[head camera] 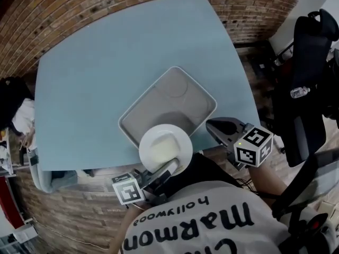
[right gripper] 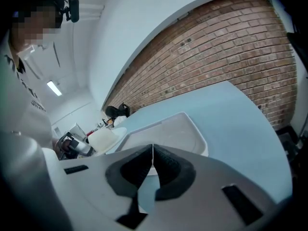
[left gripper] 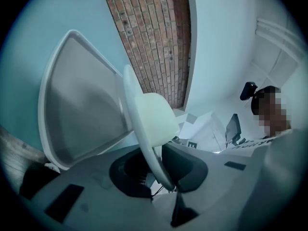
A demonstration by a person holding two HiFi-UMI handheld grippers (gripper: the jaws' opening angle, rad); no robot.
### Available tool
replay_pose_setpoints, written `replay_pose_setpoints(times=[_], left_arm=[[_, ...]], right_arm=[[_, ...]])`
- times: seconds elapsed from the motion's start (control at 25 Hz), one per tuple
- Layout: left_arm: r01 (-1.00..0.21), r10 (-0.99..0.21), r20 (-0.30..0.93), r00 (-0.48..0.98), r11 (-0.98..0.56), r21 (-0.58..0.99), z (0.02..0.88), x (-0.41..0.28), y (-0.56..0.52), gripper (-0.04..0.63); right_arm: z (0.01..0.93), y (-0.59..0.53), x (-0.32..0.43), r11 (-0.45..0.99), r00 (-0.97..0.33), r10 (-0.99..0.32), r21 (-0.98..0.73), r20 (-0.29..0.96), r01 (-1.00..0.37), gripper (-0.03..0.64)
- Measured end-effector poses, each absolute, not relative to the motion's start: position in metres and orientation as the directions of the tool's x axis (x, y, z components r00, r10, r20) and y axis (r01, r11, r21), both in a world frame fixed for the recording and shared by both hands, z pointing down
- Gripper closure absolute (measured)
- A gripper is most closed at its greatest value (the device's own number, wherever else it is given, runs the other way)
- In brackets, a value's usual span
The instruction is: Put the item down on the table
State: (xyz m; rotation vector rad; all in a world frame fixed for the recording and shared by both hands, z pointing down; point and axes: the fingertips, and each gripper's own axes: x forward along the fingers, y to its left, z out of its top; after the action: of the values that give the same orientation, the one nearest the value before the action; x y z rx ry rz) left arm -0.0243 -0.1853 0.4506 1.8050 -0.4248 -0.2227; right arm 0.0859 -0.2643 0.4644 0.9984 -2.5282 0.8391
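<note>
1. The left gripper (head camera: 168,168) sits at the lower middle of the head view, its jaws pinching the near rim of a white plate (head camera: 165,147).
2. In that view the plate overlaps the near corner of a grey tray (head camera: 175,102) at the frame's centre; whether they touch cannot be told.
3. The tray lies on a light blue table (head camera: 106,73).
4. The right gripper (head camera: 213,125), lower right beside the tray, has its jaws pressed together on nothing.
</note>
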Motion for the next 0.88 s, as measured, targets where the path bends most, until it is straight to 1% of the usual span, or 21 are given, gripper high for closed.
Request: replay_pose_setpoints(times=[0.32, 0.6, 0.68, 0.76, 0.88], left_arm=[[-0.168, -0.472, 0.054, 0.88, -0.203, 0.965, 0.459, 0.005, -0.212, 0.531], [-0.218, -0.531, 0.079, 0.844, -0.204, 0.954, 0.457, 0.014, -0.237, 0.531], [-0.228, -0.56, 0.09, 0.823, -0.181, 0.957, 0.464, 0.015, -0.243, 0.531], [-0.21, -0.59, 0.097, 0.802, -0.126, 0.97, 0.471, 0.015, -0.247, 0.531], [-0.13, -0.636, 0.066, 0.769, -0.055, 0.99, 0.471, 0.015, -0.259, 0.531]], right_arm=[[0.457, -0.291, 0.118, 0.624, -0.726, -0.504, -0.384, 0.468, -0.68, 0.604], [0.453, -0.316, 0.102, 0.701, -0.791, -0.438, -0.389, 0.427, -0.598, 0.604], [0.454, -0.321, 0.1, 0.713, -0.803, -0.428, -0.391, 0.414, -0.582, 0.604], [0.453, -0.326, 0.099, 0.716, -0.809, -0.429, -0.395, 0.401, -0.576, 0.604], [0.454, -0.334, 0.098, 0.712, -0.808, -0.429, -0.398, 0.405, -0.578, 0.604]])
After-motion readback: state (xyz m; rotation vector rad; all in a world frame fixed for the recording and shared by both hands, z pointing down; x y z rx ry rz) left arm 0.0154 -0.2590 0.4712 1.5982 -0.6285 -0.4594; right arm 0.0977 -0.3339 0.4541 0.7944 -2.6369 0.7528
